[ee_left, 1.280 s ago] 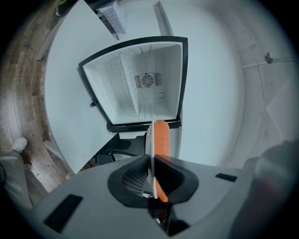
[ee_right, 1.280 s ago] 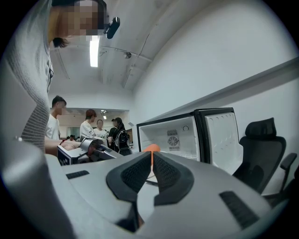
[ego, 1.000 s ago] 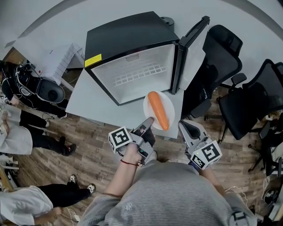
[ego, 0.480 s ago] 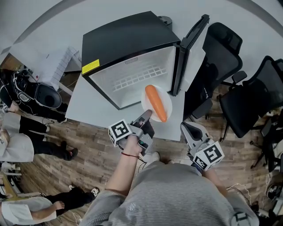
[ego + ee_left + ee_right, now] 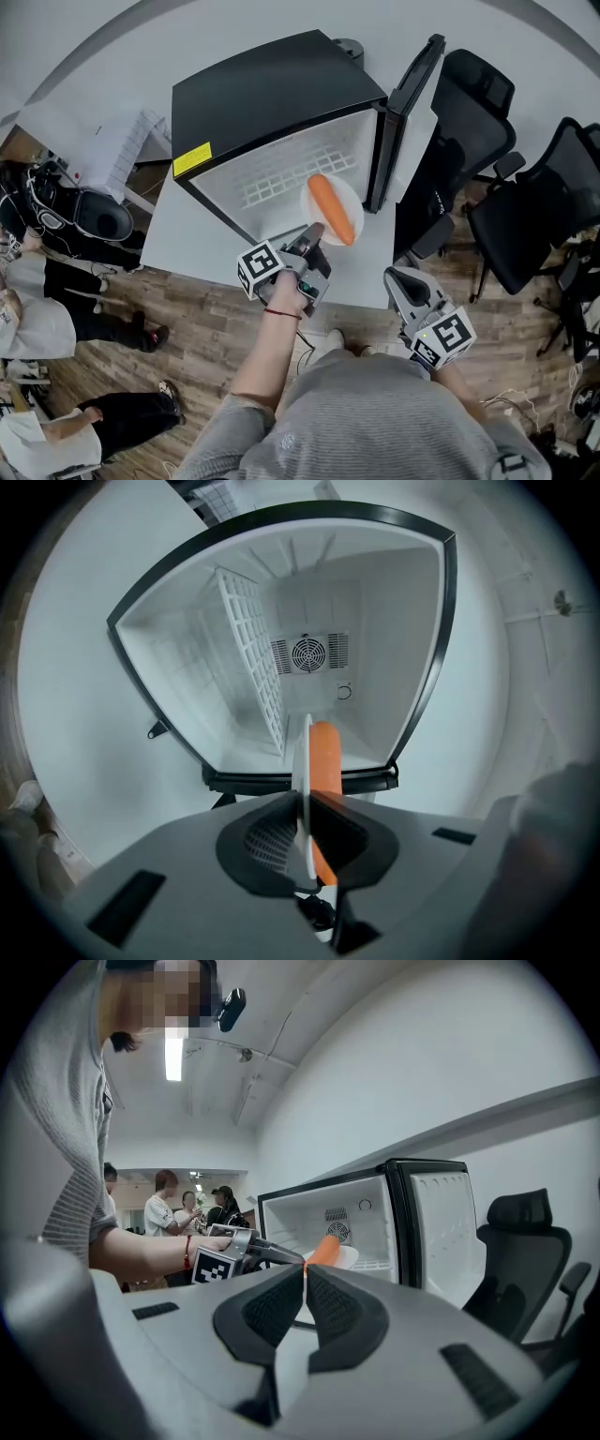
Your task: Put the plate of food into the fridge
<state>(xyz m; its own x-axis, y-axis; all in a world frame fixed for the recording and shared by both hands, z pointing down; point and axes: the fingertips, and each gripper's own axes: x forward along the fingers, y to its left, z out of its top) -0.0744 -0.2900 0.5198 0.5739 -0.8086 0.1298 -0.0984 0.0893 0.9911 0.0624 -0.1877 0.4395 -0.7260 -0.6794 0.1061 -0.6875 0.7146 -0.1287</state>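
- The left gripper (image 5: 314, 232) was clamped on the near rim of the plate (image 5: 353, 199), which it held at the open fridge's (image 5: 272, 94) mouth, toward the right side.
- The carrot (image 5: 331, 208) lay lengthwise on the plate, pointing into the far cavity.
- The right gripper (image 5: 397, 277) hung near-right, well apart from the plate, its jaws together and empty.

Left gripper view: plate (image 5: 301, 761) seen edge-on, so its face cannot be read. Its near rim is buried in the left gripper (image 5: 304, 803), and a pad partly masks the carrot (image 5: 325, 757). Head view: bystanders (image 5: 42, 319) cut off at the left edge.
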